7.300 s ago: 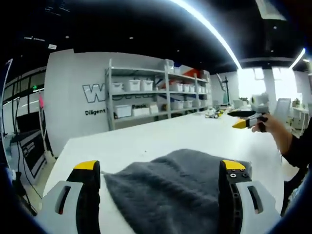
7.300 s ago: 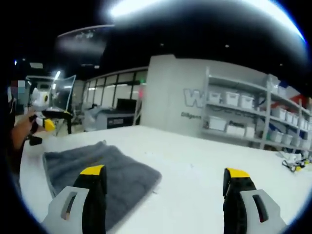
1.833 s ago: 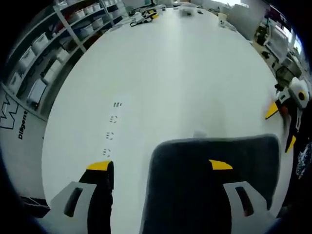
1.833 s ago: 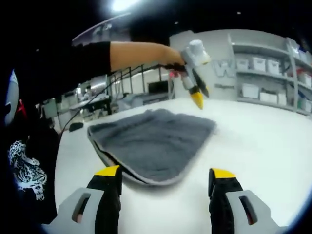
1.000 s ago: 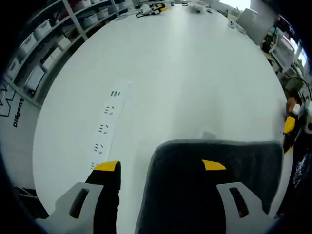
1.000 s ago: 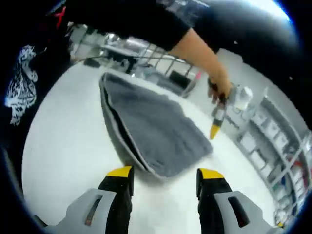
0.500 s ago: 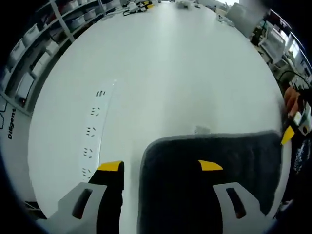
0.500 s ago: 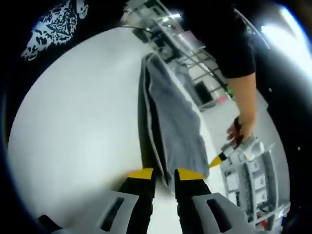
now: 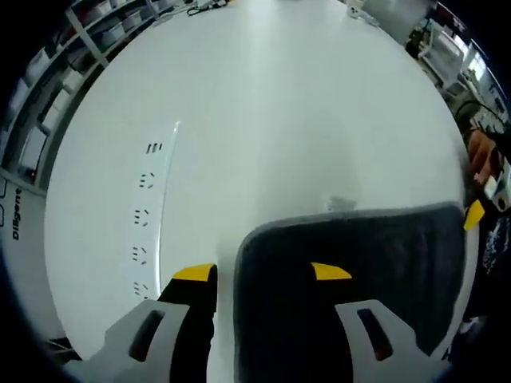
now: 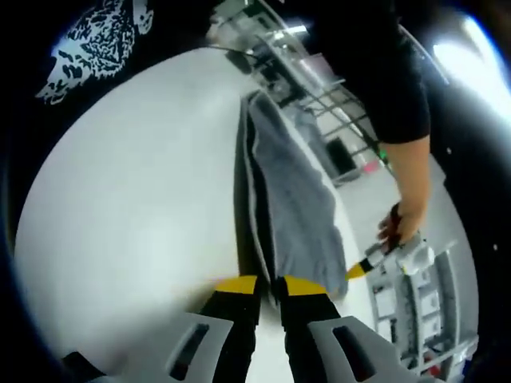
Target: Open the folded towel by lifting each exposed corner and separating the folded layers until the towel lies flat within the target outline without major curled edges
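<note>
1. Folded grey towel (image 9: 359, 271) lies on the white table (image 9: 263, 104), layers still stacked.
2. Right gripper (image 10: 267, 285) has its jaws nearly shut on the towel's edge layer, likely to peel it.
3. Left gripper (image 9: 262, 273) straddles the opposite corner, jaws wide, gripping nothing.

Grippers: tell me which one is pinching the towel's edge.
The right gripper: its jaws are nearly shut on the grey towel at its near corner. The left gripper is open, jaws straddling the towel's edge.
</note>
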The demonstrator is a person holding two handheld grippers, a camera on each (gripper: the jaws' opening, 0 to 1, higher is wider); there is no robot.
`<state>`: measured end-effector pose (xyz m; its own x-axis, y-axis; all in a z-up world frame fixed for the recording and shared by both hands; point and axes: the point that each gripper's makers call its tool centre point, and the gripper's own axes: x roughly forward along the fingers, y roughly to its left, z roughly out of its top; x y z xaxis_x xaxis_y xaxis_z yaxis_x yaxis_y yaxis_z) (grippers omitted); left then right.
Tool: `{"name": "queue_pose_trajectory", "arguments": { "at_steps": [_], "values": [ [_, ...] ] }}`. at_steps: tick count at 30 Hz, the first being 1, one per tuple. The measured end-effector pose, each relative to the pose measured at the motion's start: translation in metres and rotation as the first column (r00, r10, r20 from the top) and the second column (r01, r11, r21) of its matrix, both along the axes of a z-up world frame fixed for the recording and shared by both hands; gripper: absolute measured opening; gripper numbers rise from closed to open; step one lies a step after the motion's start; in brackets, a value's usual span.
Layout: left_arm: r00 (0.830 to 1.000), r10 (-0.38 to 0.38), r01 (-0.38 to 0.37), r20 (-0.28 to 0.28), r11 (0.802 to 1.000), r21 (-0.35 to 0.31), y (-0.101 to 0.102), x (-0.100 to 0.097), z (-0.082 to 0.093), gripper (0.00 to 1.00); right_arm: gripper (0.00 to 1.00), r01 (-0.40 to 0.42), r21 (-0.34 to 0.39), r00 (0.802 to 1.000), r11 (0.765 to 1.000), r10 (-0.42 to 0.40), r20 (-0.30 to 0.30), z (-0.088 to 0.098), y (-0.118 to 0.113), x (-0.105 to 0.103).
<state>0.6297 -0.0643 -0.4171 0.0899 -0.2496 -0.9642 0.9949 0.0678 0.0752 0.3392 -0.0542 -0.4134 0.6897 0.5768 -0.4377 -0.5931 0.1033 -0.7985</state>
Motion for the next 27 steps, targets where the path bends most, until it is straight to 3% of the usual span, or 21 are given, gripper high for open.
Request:
{"name": "queue_pose_trajectory", "arguments": {
  "at_steps": [9, 17, 23, 27],
  "values": [
    [0.995, 0.033, -0.033, -0.089, 0.999, -0.006, 0.001, -0.001, -0.007, 0.34, 0.05, 0.000, 0.025, 1.000, 1.000, 0.000, -0.003, 0.000, -0.001, 0.000],
    [0.994, 0.060, -0.064, -0.090, 0.997, -0.044, 0.004, -0.011, -0.007, 0.30, 0.01, 0.001, 0.034, 1.000, 0.999, -0.001, 0.003, -0.002, -0.001, 0.000],
    [0.993, 0.064, -0.072, -0.101, 0.994, -0.078, 0.006, -0.029, -0.009, 0.20, 0.00, 0.009, 0.021, 1.000, 1.000, -0.010, 0.017, -0.002, -0.004, 0.002],
    [0.991, 0.069, -0.078, -0.112, 0.994, -0.076, 0.004, -0.029, -0.009, 0.13, 0.00, 0.010, 0.029, 1.000, 1.000, -0.010, 0.019, -0.002, -0.003, 0.002]
  ]
}}
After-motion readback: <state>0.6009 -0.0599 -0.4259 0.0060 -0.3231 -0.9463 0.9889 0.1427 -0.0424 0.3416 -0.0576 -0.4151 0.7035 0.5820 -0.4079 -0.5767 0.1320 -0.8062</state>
